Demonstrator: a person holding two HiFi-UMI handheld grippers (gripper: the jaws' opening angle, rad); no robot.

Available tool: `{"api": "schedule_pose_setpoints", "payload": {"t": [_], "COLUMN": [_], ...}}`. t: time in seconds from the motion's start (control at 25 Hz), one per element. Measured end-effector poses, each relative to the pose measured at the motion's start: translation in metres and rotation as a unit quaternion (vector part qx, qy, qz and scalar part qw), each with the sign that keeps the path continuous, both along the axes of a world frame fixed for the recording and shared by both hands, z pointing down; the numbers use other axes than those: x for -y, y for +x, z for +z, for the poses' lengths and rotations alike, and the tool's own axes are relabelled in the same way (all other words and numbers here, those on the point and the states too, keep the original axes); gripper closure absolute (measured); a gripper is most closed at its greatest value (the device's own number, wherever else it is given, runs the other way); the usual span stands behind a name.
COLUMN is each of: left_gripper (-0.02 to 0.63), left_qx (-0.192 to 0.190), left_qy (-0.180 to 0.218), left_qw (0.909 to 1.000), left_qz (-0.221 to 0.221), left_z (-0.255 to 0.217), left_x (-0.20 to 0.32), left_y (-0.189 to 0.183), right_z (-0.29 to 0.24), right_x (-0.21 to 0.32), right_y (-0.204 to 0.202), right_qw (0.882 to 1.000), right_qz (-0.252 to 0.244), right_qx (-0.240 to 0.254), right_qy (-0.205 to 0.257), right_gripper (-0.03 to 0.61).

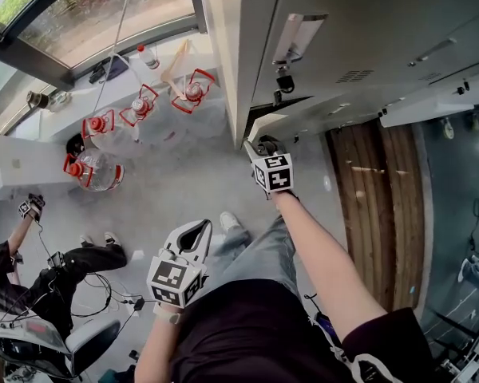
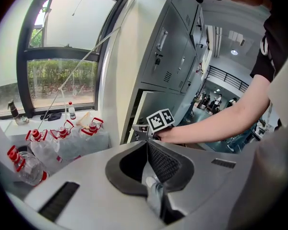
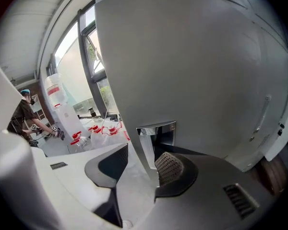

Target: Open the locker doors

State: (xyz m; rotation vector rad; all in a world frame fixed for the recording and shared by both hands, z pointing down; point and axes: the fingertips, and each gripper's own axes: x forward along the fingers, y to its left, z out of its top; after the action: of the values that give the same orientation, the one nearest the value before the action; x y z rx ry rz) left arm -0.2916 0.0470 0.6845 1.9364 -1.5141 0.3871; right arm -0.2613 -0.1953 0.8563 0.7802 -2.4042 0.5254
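The grey lockers (image 1: 359, 30) fill the upper right of the head view. My right gripper (image 1: 256, 144) is up against a lower locker door (image 1: 265, 124) that stands slightly out from the row. In the right gripper view its chrome handle flap (image 3: 155, 132) hangs between the jaws of my right gripper (image 3: 141, 155). The right pad (image 3: 169, 167) sits in the handle recess beside the flap, while the left pad stands clear of it. My left gripper (image 1: 203, 227) (image 2: 146, 143) hangs back near my body, tips together, holding nothing.
Several water jugs with red handles (image 1: 140, 106) and a big bottle (image 1: 98, 170) stand on the floor left of the lockers. A seated person (image 1: 32, 282) is at lower left. Another door (image 1: 431, 106) juts out at right, above a wooden strip (image 1: 379, 182).
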Motion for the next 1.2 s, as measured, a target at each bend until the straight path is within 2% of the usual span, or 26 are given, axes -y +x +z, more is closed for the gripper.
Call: {"api": "schedule_pose_setpoints", "payload": {"t": [0.12, 0.4, 0.68, 1.2], "left_gripper": [0.594, 0.594, 0.594, 0.594], "left_qx": [-0.001, 0.0, -0.002, -0.008], "left_qy": [0.008, 0.014, 0.007, 0.01], "left_qw": [0.9999, 0.9988, 0.9962, 0.9849], "left_qz": [0.01, 0.047, 0.087, 0.173], "left_z": [-0.004, -0.01, -0.022, -0.024], "left_x": [0.005, 0.014, 0.037, 0.067], "left_y": [0.006, 0.026, 0.049, 0.115], "right_z": [0.0, 0.0, -0.007, -0.009], "right_x": [-0.01, -0.033, -0.042, -0.064], "right_y": [0.016, 0.054, 0.102, 0.201], "right_qw": [1.0, 1.0, 0.997, 0.989], "right_qz": [0.006, 0.021, 0.073, 0.14], "right_qx": [-0.006, -0.01, 0.0, -0.001], "right_qy": [0.0, -0.008, -0.034, -0.046], "right_gripper": [0.414, 0.413, 0.413, 0.474]}}
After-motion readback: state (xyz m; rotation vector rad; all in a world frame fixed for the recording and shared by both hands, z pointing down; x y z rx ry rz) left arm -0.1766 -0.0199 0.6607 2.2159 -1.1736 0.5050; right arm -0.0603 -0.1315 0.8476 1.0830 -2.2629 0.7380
